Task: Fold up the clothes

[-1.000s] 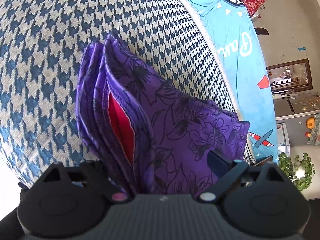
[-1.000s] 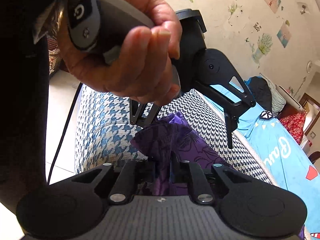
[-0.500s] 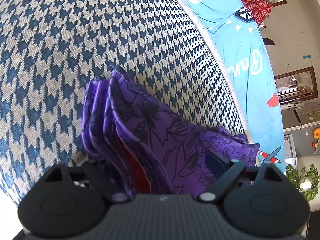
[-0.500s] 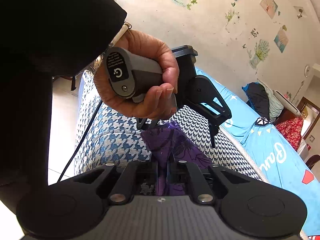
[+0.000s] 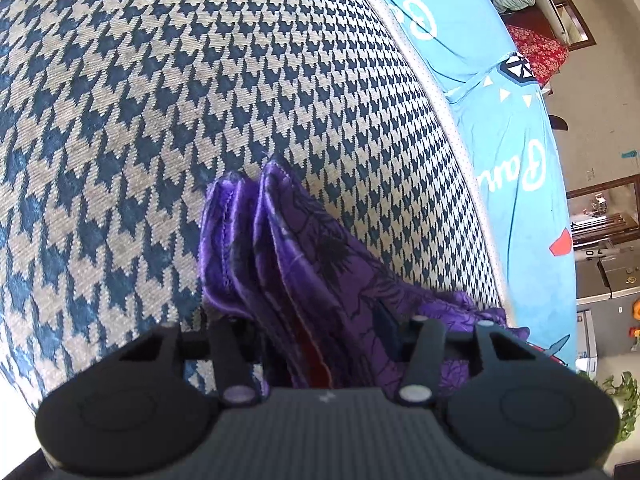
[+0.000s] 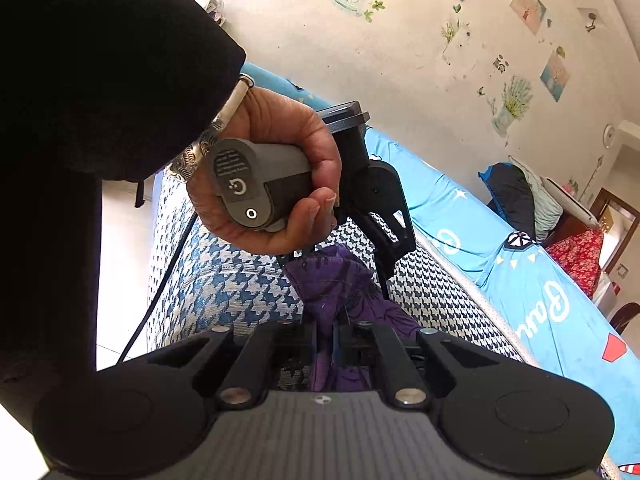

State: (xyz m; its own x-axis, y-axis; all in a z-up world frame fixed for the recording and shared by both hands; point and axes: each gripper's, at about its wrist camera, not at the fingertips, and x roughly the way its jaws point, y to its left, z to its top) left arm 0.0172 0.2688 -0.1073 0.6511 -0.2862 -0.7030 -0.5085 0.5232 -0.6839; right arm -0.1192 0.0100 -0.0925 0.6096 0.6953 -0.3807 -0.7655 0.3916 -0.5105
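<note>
The folded purple garment (image 5: pixel 320 264), a thin, satiny cloth printed with dark flowers and showing a red lining between its layers, stands bunched on the houndstooth cushion (image 5: pixel 200 92), a coarse blue-and-cream weave. Its stacked hems fan out in ridges toward the cushion's middle, with plenty of bare weave beyond them and to the left. To the right the cushion ends at a pale piped edge, and past it lies a smooth blue bedsheet (image 5: pixel 516 140) with white lettering.

The left tongs (image 5: pixel 320 332) are closing around the near end of the folded layers, which sit between the two black fingers. In the right wrist view, the right tongs (image 6: pixel 325 344) are pressed together, pinching a narrow pleat of the same cloth (image 6: pixel 344 280). A hand (image 6: pixel 276 184) in a black sleeve grips the left tool's grey handle just above the fabric
</note>
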